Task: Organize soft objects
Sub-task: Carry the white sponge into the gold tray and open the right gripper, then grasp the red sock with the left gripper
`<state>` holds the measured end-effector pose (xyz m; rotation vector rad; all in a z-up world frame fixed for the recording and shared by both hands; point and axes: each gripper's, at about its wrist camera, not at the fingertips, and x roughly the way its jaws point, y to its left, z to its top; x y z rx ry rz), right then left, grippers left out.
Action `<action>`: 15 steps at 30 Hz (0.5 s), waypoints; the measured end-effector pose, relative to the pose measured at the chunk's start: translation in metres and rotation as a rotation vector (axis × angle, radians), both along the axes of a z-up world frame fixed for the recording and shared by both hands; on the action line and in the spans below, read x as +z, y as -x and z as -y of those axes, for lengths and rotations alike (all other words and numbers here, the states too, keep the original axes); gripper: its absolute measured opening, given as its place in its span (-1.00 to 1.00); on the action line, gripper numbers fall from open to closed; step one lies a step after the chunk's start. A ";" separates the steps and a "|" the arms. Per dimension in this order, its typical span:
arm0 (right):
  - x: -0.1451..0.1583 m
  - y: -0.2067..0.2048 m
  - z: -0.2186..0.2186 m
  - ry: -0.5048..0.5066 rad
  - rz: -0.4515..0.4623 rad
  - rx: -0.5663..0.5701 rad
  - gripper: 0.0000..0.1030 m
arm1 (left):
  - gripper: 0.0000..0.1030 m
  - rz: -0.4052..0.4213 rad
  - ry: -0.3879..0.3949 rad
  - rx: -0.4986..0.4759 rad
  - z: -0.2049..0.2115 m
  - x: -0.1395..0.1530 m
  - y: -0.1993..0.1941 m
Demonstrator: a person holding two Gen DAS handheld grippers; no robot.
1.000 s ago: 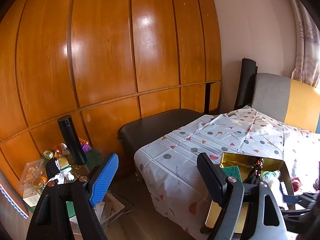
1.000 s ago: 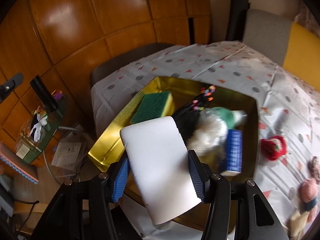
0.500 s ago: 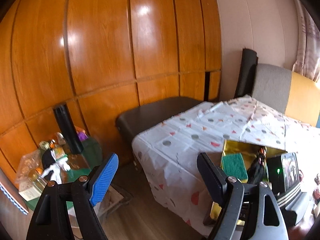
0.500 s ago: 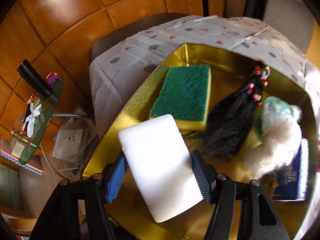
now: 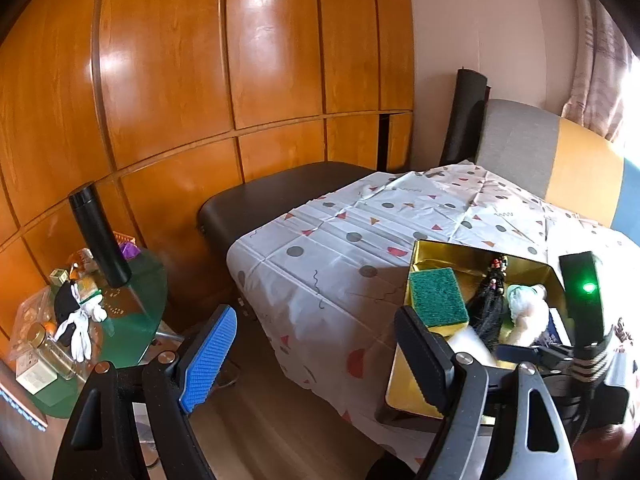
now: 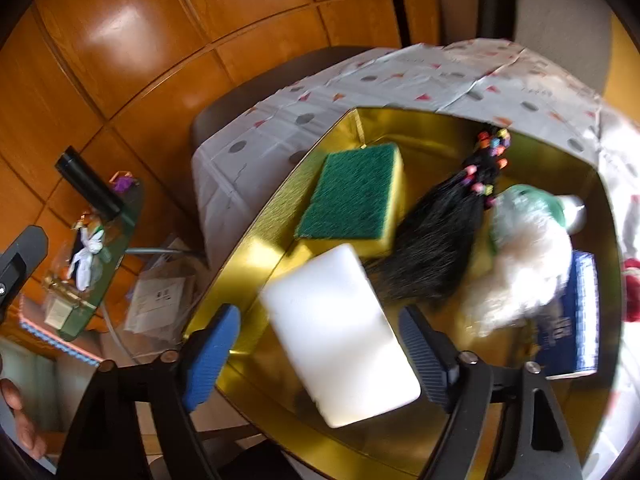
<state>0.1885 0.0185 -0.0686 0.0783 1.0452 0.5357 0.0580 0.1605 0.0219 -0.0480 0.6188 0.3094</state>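
Left wrist view: the left gripper (image 5: 316, 354) hangs with its jaws spread wide and nothing between them, above the floor beside the table. Ahead and to its right a gold tray (image 5: 448, 250) sits on the patterned tablecloth (image 5: 340, 248), holding a green sponge (image 5: 438, 298).

Right wrist view: the right gripper (image 6: 318, 352) has its jaws parted, with gaps on both sides of the white sponge (image 6: 340, 352), which lies in the tray (image 6: 260, 248) between them. Beyond it lie the green sponge (image 6: 354, 194), a black hairpiece (image 6: 436, 236) and a white fluffy toy (image 6: 524, 268).
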 end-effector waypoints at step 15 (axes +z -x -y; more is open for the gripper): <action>0.027 0.024 0.023 -0.035 0.118 -0.018 0.99 | 0.60 0.031 -0.018 -0.039 0.013 0.014 0.004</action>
